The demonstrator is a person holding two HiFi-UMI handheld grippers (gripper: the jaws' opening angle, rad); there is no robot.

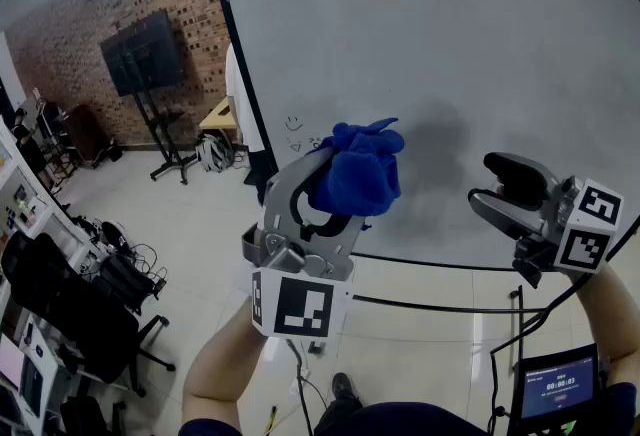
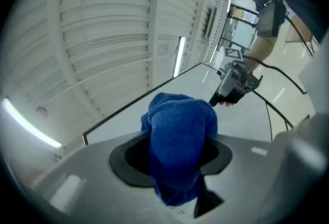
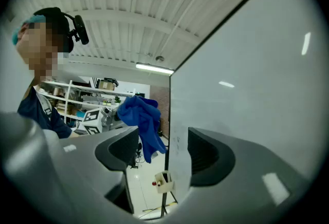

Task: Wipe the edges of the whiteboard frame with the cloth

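The big whiteboard [image 1: 450,54] with its thin black frame [image 1: 224,44] stands in front of me. My left gripper [image 1: 325,189] is shut on a bunched blue cloth [image 1: 362,169], held up before the board's lower middle, clear of the frame. In the left gripper view the cloth [image 2: 180,146] fills the gap between the jaws. Over by the board's lower right my right gripper [image 1: 500,189] points leftward, open, nothing between its jaws. In the right gripper view the right gripper [image 3: 163,151] faces along the board [image 3: 247,63] toward the cloth [image 3: 141,115].
A TV on a wheeled stand [image 1: 145,54] is against the brick wall at left, with office chairs [image 1: 70,314] and cables below it. A small screen [image 1: 555,389] hangs at my lower right. A small holder [image 3: 163,181] is fixed low on the board's edge.
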